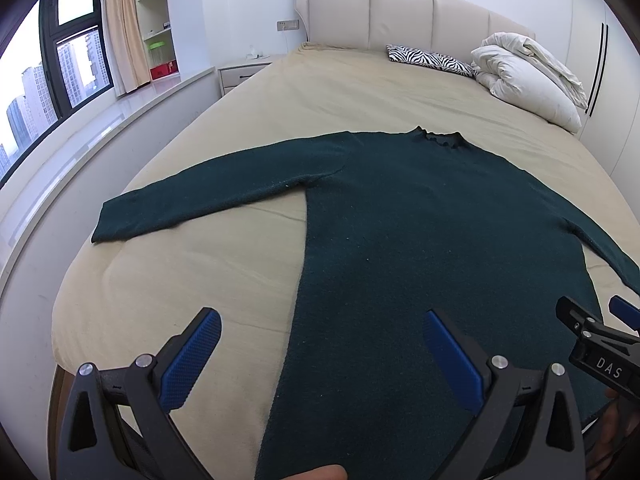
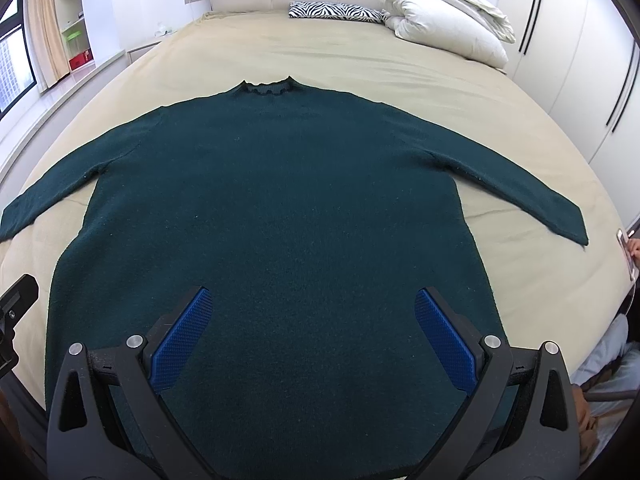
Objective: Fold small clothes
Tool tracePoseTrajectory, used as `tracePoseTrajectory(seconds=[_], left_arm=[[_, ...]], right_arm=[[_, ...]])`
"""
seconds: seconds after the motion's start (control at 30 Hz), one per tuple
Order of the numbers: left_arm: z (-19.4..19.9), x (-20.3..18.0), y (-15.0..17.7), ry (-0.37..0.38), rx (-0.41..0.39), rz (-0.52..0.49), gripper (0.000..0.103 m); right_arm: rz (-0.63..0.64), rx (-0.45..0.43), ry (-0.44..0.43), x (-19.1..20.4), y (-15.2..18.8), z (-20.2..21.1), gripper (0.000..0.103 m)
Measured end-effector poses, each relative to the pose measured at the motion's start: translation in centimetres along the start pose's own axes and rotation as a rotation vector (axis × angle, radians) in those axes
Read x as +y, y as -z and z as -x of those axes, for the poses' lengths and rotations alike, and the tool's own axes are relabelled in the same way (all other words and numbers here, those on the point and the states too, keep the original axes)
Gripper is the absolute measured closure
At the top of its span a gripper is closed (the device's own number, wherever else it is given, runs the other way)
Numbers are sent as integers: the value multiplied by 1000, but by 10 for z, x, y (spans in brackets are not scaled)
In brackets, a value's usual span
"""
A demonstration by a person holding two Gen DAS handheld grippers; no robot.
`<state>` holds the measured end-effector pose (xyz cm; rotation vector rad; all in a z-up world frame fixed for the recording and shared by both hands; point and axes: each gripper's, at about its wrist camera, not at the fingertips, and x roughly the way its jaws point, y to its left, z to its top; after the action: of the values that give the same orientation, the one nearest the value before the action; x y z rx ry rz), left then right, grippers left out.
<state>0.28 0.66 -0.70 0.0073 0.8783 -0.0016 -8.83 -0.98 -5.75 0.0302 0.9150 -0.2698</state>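
Right wrist view: both grippers gape wide above the flat sweater; a shallow pinch could drag the knit askew.

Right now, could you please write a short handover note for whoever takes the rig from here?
Left gripper: open, empty, hovering over the sweater's lower left edge.
Right gripper: open, empty, hovering over the lower middle of the sweater.
Sweater: spread flat on the bed, collar toward the headboard, both sleeves out to the sides.
Done: laid out flat.
Left: all the folding; no fold made yet. Bringing the sleeves in seems a sensible start.
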Motion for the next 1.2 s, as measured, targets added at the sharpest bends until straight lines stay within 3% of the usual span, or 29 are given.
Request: tracePoseTrajectory(seconds=[0.2,0.3,0.43,0.57,0.7,0.73,0.8,0.87,1.0,1.13,1.2], left_arm=[[-3,-2,1,8,10,-2,0],[-4,-6,2,66,9,-13,0],[-7,-23,1,33,-27,-103,0],[-20,-38,-11,41,-25,-159,0],[-38,-57,-25,12,-26,-191,0],[-42,-62,-28,19,-38,-196,0],[-52,-71,-35,45,-50,-191,0],[-66,-78,-42,34,-6,-189,0],[-85,-85,-57,116,36,-98,0],[-100,-98,-74,213,57,-55,0],[-110,-102,-80,296,88,-19,0]], right_arm=[[-8,6,-2,-4,0,-3,0],[-8,6,-18,-11,-3,-5,0],[-79,-27,-83,-53,-16,-9,0],[-350,-54,-201,-162,-28,-21,0],[-782,-82,-363,-293,-9,-54,1],[-865,-89,-379,-321,-2,-63,4],[-1010,-100,-330,-374,16,-82,12],[-1124,-85,-317,-417,35,-101,21],[-1246,-105,-348,-471,53,-126,38],[-1265,-167,-336,-500,46,-134,38],[-1275,-188,-328,-517,42,-143,42]])
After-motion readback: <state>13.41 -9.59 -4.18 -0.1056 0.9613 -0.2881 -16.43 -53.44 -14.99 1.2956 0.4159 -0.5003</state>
